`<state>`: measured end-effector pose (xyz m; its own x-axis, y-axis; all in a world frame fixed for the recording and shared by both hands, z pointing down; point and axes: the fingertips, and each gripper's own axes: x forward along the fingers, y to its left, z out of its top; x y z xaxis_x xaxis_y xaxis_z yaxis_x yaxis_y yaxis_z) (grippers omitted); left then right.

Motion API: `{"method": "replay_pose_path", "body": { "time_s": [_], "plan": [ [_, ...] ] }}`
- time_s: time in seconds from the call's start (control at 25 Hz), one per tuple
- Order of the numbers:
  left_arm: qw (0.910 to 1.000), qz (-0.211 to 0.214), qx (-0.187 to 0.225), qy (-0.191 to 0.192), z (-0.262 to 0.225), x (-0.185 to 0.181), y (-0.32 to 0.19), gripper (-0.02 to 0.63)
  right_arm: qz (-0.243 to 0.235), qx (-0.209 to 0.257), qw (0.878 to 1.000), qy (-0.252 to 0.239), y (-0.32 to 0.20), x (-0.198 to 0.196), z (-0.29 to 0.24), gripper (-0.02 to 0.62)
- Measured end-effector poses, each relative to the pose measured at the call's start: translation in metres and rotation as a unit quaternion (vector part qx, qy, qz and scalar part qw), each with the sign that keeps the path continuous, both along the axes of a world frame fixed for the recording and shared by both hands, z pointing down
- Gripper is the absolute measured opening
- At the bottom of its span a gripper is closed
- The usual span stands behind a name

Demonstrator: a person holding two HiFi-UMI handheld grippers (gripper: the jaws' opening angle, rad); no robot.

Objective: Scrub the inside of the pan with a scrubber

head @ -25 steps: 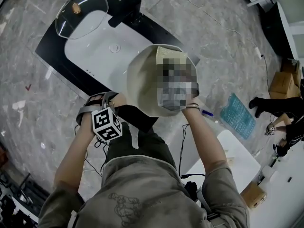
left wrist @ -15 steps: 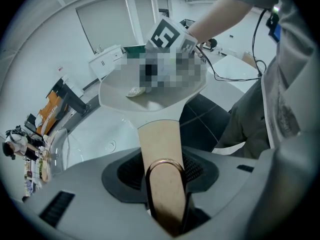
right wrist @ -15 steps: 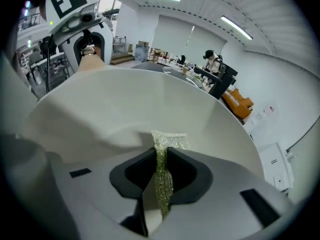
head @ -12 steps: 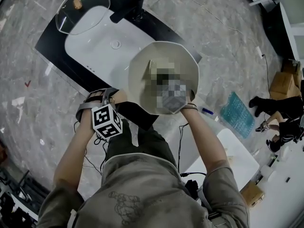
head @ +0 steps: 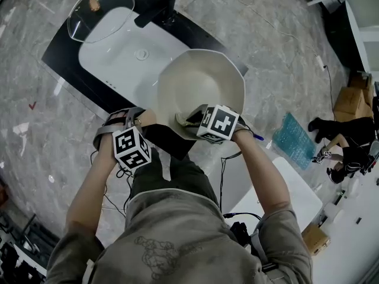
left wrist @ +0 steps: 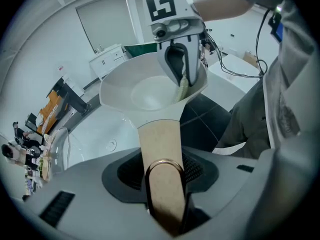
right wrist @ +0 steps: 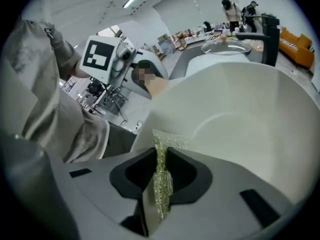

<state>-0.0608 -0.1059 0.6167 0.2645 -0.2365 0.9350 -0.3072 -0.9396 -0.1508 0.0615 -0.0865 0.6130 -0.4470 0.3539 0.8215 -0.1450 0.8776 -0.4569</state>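
Observation:
A cream pan (head: pixel 204 81) is held over the sink, its hollow side facing up. My left gripper (left wrist: pixel 162 178) is shut on the pan's tan handle (left wrist: pixel 157 136), which ends in a copper ring. My right gripper (right wrist: pixel 161 158) is shut on a thin glittery yellow-green scrubber (right wrist: pixel 167 140). The scrubber (head: pixel 188 120) rests against the pan's inner wall (right wrist: pixel 240 129) by the near rim. In the left gripper view the right gripper (left wrist: pixel 178 66) reaches down into the bowl with the scrubber at its tip.
Below the pan lies a white sink (head: pixel 112 55) set in a black counter (head: pixel 58 55), with a black faucet (head: pixel 155 6) and a glass lid (head: pixel 98 7) at its far end. A white table (head: pixel 299 197), cardboard boxes (head: pixel 350 102) and people (head: pixel 346 138) are at the right.
My right gripper has swept with the scrubber from the far part of the pan's inside to its near rim, turning as it came. The left gripper and the handle kept still.

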Motion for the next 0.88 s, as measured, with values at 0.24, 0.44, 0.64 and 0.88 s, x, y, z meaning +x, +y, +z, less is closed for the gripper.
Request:
{"method": "replay_pose_path", "body": {
  "time_s": [0.24, 0.44, 0.64, 0.88],
  "plan": [
    [1.0000, -0.002, -0.001, 0.003, -0.001, 0.001, 0.001, 0.179, -0.039, -0.093, 0.995, -0.013, 0.034, 0.012, -0.029, 0.083],
    [1.0000, -0.002, -0.001, 0.004, 0.000, 0.001, 0.002, 0.179, -0.041, -0.041, 0.996, -0.061, 0.015, 0.008, -0.073, 0.078],
    [1.0000, 0.000, 0.001, 0.006, 0.000, 0.002, 0.001, 0.179, -0.020, 0.279, 0.957, -0.077, -0.081, -0.003, -0.117, 0.078],
    [1.0000, 0.000, 0.002, 0.004, 0.000, 0.000, 0.001, 0.178, -0.138, 0.502, 0.854, 0.022, -0.146, 0.008, -0.086, 0.078]
  ]
}}
